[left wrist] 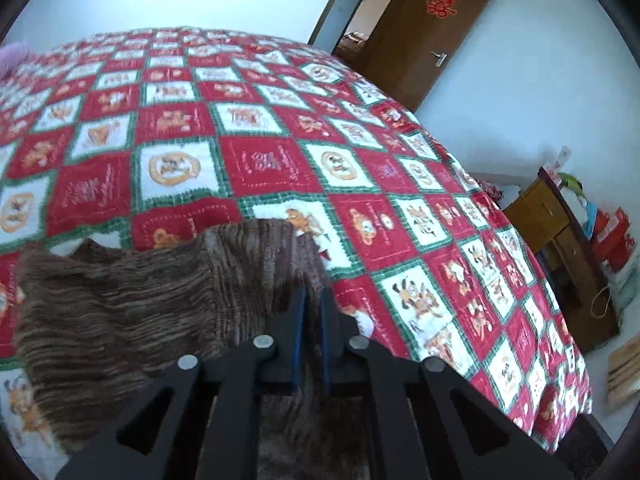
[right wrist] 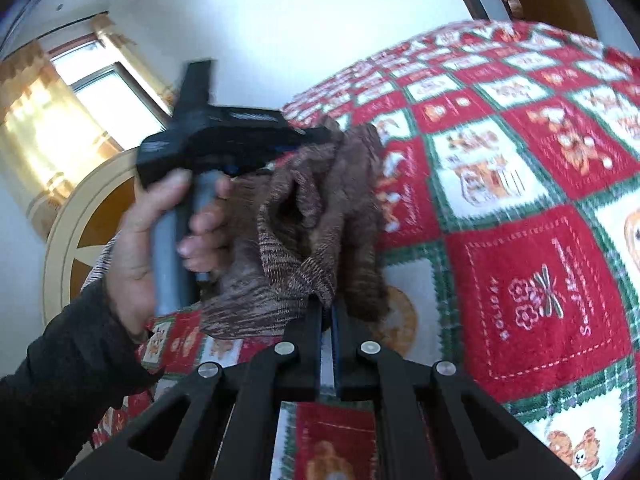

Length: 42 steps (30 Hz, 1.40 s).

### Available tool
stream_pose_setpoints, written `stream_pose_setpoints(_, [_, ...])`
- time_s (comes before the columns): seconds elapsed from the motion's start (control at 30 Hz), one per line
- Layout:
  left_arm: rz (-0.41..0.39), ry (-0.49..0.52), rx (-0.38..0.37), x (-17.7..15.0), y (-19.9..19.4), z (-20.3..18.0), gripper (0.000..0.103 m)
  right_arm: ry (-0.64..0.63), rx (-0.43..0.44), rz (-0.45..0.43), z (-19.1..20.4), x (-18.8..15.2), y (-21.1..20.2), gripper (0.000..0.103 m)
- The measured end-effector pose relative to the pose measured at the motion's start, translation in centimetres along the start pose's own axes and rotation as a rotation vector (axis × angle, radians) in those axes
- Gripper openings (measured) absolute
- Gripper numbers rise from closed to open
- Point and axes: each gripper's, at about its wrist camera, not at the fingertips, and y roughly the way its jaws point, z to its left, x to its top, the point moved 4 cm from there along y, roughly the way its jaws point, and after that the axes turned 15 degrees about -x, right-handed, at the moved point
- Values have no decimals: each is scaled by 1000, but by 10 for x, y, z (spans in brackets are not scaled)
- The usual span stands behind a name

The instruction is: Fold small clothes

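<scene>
A brown striped knit garment [left wrist: 120,308] is lifted over the red, white and green checked quilt [left wrist: 280,160] on the bed. My left gripper [left wrist: 314,294] is shut on one part of its edge, and the cloth spreads away to the left. In the right wrist view my right gripper [right wrist: 328,308] is shut on another corner of the garment [right wrist: 320,208], which bunches up in folds above the quilt [right wrist: 520,280]. Further back, the left gripper [right wrist: 326,132] pinches the cloth's upper edge. A person's hand [right wrist: 160,232] in a dark sleeve holds its handle.
A brown wooden door [left wrist: 420,32] stands open behind the bed. A wooden cabinet [left wrist: 560,240] with red bags [left wrist: 612,236] stands beside the bed's right edge. A curtained window [right wrist: 100,92] and a round cream-and-brown panel [right wrist: 80,240] lie to the left.
</scene>
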Motion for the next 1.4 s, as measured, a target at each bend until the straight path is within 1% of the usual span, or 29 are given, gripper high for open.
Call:
stream_pose_setpoints(0.03, [-13,25,16,0,-8,-3,21,7,4,10,-2,-1,2,4])
stream_pose_setpoints(0.07, [-42,68,45,-2,-25,-9,40,18,6,11,-4,-1,3,4])
stream_pose_setpoints(0.1, [-62,91,57,-3,-35,-10,51,28,3,9,-6,0,2,6])
stream_pose_setpoints(0.13, [-92,117,80,-6,-50,-11,68,34,-11,10,-8,1,1,9])
stream_pose_setpoints(0.17, [-131,141,109,-11,-67,-10,78,29,-46,0,-10,2,-2,12])
stream_pose_setpoints(0.2, [-161,166,125,-19,-84,-9,80,26,-79,-18,-12,5,-6,27])
stream_pose_setpoints(0.23, [-167,181,139,-24,-91,-6,82,28,-107,-38,-15,8,-10,46])
stream_pose_setpoints(0.3, [-170,202,198,-45,-109,6,82,55,-134,-99,-20,18,-24,58])
stream_pose_setpoints(0.37, [-168,210,226,-63,-115,15,82,49,-129,-118,-16,32,-29,58])
stream_pose_setpoints(0.4, [-155,210,246,-74,-115,20,82,30,-124,-106,-11,40,-26,58])
stream_pose_setpoints(0.5, [-106,216,250,-97,-104,24,82,-64,-82,-55,15,69,-3,58])
stream_pose_setpoints(0.53, [-95,222,256,-103,-102,24,82,-91,-86,-43,23,78,7,58])
stream_pose_setpoints(0.57, [-88,229,263,-108,-97,23,82,-112,-86,-11,30,87,21,58])
stream_pose_setpoints(0.63, [-82,226,254,-115,-92,22,85,-106,-34,95,40,100,59,57])
stream_pose_setpoints(0.67, [-75,219,249,-117,-88,23,89,-100,-31,121,40,102,69,52])
stream_pose_setpoints(0.7, [-71,212,250,-120,-87,25,90,-122,-60,133,41,103,81,19])
stream_pose_setpoints(0.73, [-68,200,251,-120,-86,29,90,-149,-107,118,40,103,85,11])
stream_pose_setpoints(0.8, [-67,175,230,-120,-87,33,90,-152,-136,85,39,98,77,11])
stream_pose_setpoints(0.9, [-58,142,221,-125,-86,38,95,-124,-176,32,21,90,62,11])
stream_pose_setpoints(1.0, [-26,142,223,-128,-78,37,95,-155,-170,60,16,85,69,12])
stream_pose_setpoints(1.07, [-41,147,223,-128,-81,35,95,-135,-179,45,13,91,66,23])
stream_pose_setpoints(1.1, [-55,144,225,-128,-84,35,95,-130,-215,29,13,98,62,37])
stream_pose_setpoints(1.13, [-71,137,227,-127,-87,36,95,-134,-238,10,15,102,60,46])
stream_pose_setpoints(1.17, [-89,124,229,-127,-91,37,95,-148,-256,-38,20,112,53,46])
stream_pose_setpoints(1.23, [-124,90,232,-126,-97,41,95,-192,-232,-84,35,124,44,46])
stream_pose_setpoints(1.27, [-137,72,224,-126,-99,42,97,-238,-199,-85,50,131,44,46])
stream_pose_setpoints(1.33, [-123,48,239,-127,-97,47,99,-300,-146,-52,70,137,55,46])
stream_pose_setpoints(1.37, [-113,29,246,-128,-95,51,99,-338,-109,-1,82,138,68,46])
stream_pose_setpoints(1.4, [-104,0,241,-130,-94,55,99,-356,-99,54,86,139,82,46])
